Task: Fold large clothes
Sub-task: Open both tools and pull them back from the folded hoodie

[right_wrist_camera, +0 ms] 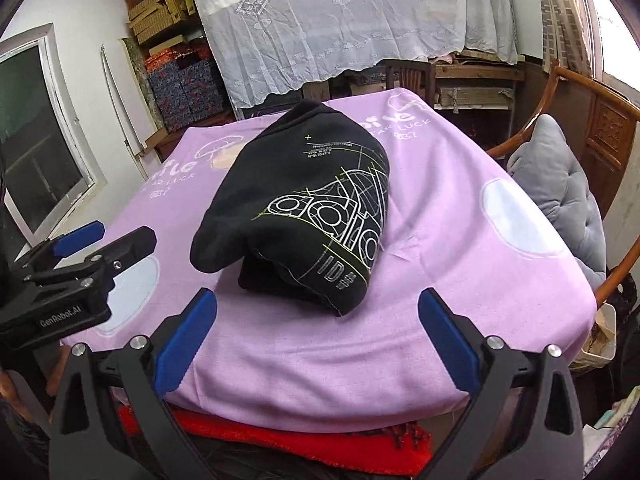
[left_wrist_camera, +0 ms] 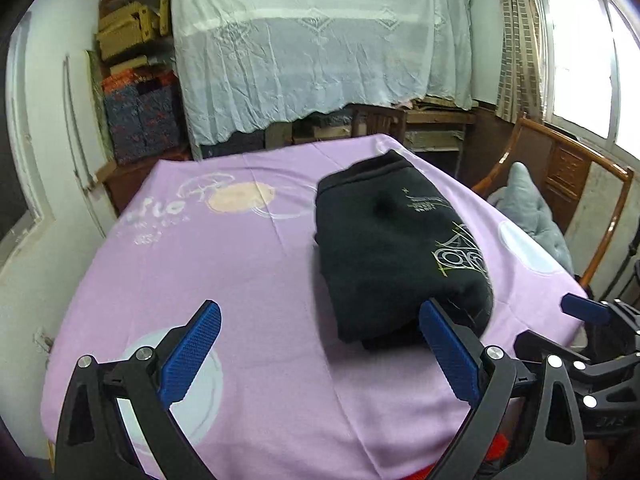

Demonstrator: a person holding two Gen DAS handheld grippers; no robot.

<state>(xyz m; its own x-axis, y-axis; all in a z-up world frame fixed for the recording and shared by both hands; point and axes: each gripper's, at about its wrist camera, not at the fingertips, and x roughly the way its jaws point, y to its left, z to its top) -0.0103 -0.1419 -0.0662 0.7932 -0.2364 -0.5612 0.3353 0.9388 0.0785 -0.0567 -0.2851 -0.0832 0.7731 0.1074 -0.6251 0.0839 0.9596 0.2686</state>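
Observation:
A black sweatshirt with a pale line print lies folded into a thick bundle on the lilac cloth that covers the table. In the right wrist view the same sweatshirt sits just beyond my fingers, its folded edge toward me. My left gripper is open above the cloth, with the bundle's near corner beside its right finger. My right gripper is open too, nothing between its blue pads, just short of the bundle. The left gripper also shows at the left edge of the right wrist view.
A wooden chair with a grey plush cushion stands to the right of the table. Behind are a cabinet draped in white lace, stacked boxes and a window. Red fabric hangs below the cloth's near edge.

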